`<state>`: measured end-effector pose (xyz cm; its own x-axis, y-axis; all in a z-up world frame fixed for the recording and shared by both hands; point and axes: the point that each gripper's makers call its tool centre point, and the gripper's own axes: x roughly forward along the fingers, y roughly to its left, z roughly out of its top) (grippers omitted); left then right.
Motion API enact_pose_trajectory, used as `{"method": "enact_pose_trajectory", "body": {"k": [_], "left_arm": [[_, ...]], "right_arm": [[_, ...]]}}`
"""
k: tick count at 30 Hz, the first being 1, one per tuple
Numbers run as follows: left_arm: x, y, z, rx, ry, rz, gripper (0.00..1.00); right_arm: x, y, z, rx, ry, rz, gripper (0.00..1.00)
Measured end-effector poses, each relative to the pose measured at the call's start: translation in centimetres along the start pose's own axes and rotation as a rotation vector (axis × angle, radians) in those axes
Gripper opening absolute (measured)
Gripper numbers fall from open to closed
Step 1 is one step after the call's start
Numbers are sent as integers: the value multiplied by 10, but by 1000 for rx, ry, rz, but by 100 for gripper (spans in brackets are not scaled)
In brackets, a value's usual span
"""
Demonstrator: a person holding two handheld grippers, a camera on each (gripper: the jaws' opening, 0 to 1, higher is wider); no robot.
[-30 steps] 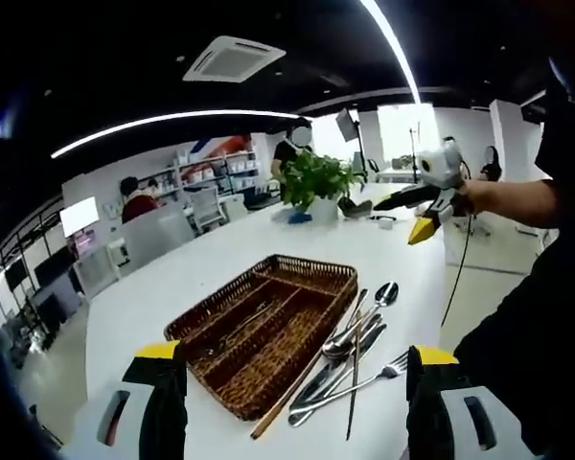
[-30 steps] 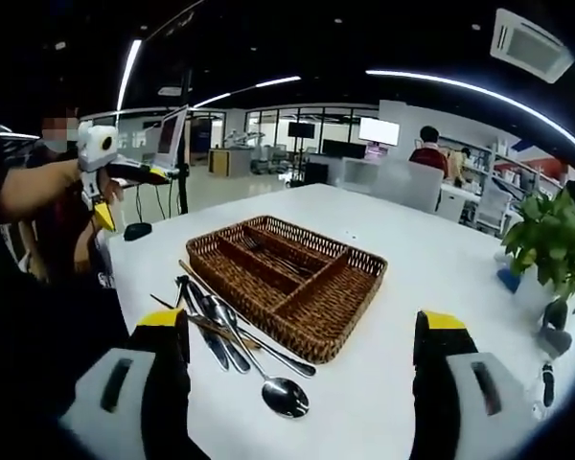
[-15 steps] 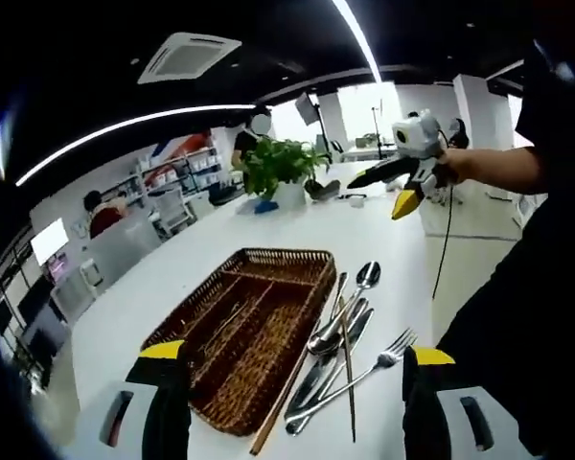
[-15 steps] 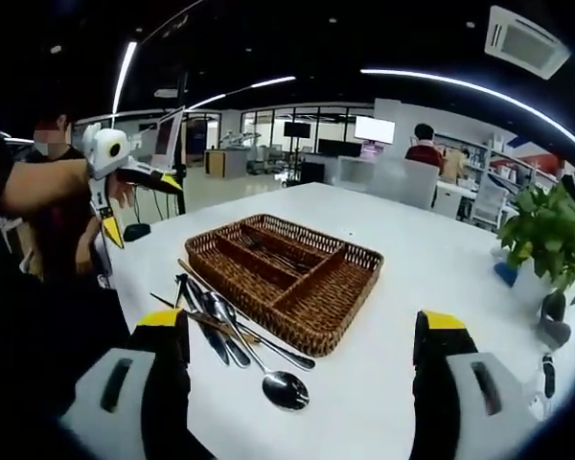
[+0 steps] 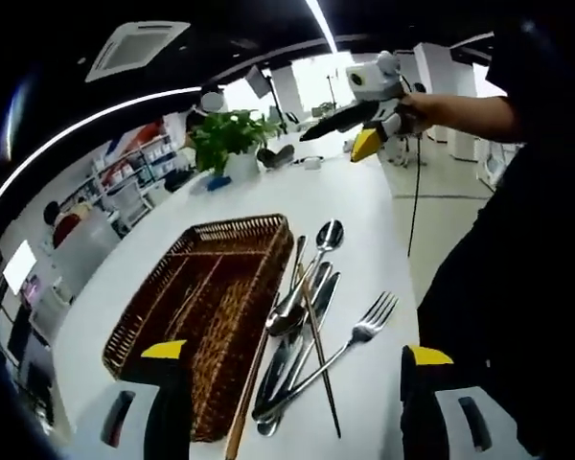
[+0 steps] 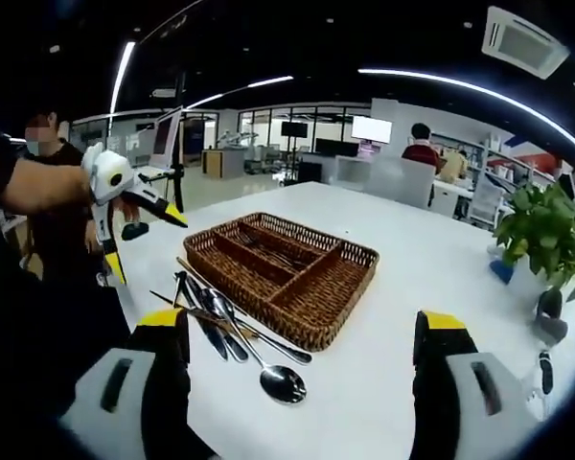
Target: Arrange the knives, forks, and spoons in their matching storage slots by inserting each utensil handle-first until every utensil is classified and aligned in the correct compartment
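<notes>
On the white worktop (image 6: 431, 259) stands a wicker tray (image 6: 286, 275) with long compartments; some thin utensils lie inside, too small to tell which. Just beside the tray, at its 7 o'clock side in the right gripper view, lies a loose pile: a spoon (image 6: 268, 374), a fork (image 5: 359, 335), knives (image 5: 307, 321) and brown chopsticks (image 5: 318, 359).

The left gripper (image 6: 139, 235) is in the air at 9 o'clock of the tray, jaws wide apart and holding nothing. The right gripper (image 5: 350, 129) is also above the worktop, jaws apart and holding nothing. A potted plant (image 5: 225, 144) stands at the far end.
</notes>
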<state>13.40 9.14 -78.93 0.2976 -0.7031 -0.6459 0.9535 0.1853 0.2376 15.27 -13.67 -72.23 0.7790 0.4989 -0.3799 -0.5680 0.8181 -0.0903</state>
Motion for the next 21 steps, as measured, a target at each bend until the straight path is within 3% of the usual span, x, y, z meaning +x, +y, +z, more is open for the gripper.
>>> {"method": "enact_pose_trajectory", "body": {"k": [3, 13, 17, 21], "left_arm": [[5, -2, 0, -18, -2, -17, 91], [30, -14, -13, 31, 47, -88, 83], [39, -18, -15, 47, 52, -110, 75], [53, -20, -15, 51, 48, -120, 61]], "right_arm": [[-1, 0, -1, 4, -1, -2, 99], [-5, 0, -5, 6, 7, -8, 99], [-8, -2, -9, 10, 11, -14, 98], [-11, -5, -12, 29, 8, -21, 99]]}}
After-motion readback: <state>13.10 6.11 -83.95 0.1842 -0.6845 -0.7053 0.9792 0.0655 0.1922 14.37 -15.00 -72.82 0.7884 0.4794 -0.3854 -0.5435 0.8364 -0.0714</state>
